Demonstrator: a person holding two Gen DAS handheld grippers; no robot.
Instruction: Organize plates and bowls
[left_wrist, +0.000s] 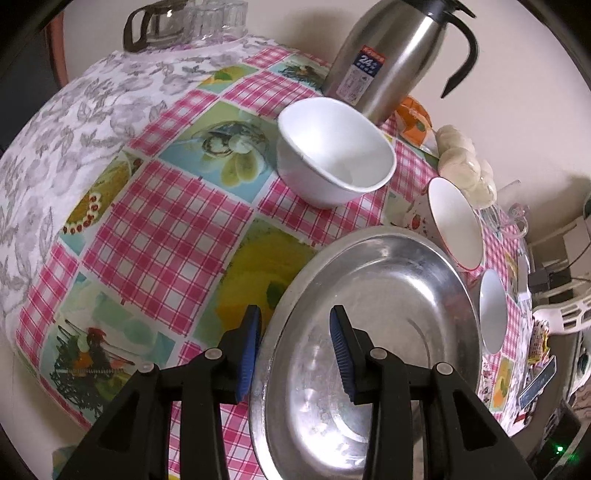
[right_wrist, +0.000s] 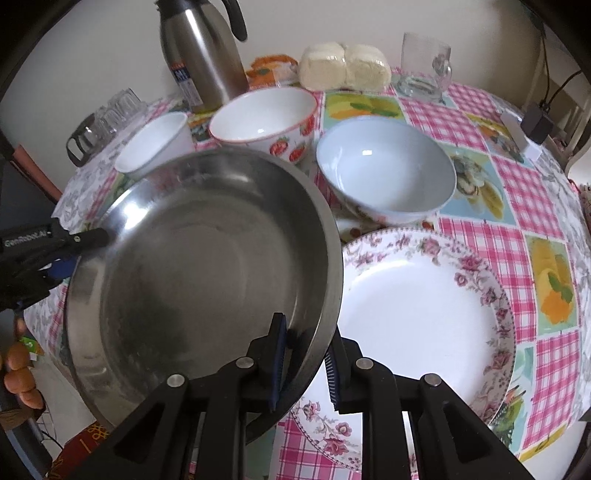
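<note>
A wide steel basin (right_wrist: 203, 240) hangs tilted above the checked tablecloth, held at two sides. My right gripper (right_wrist: 306, 325) is shut on its near rim, one pad inside and one outside. My left gripper (left_wrist: 295, 314) straddles the opposite rim of the basin (left_wrist: 369, 295), its pads standing wider against the lip and the inner wall. A floral plate (right_wrist: 413, 302) lies on the table to the right, partly under the basin's edge. Behind stand a pale blue bowl (right_wrist: 384, 173), a strawberry bowl (right_wrist: 262, 114) and a small white bowl (left_wrist: 332, 151).
A steel thermos jug (left_wrist: 391, 55) stands at the back by the wall. Beside it are wrapped buns (right_wrist: 343, 66) and a glass mug (right_wrist: 424, 66). A glass pot (left_wrist: 159, 26) and upturned glasses sit at the far left. A charger (right_wrist: 535, 125) lies at the right edge.
</note>
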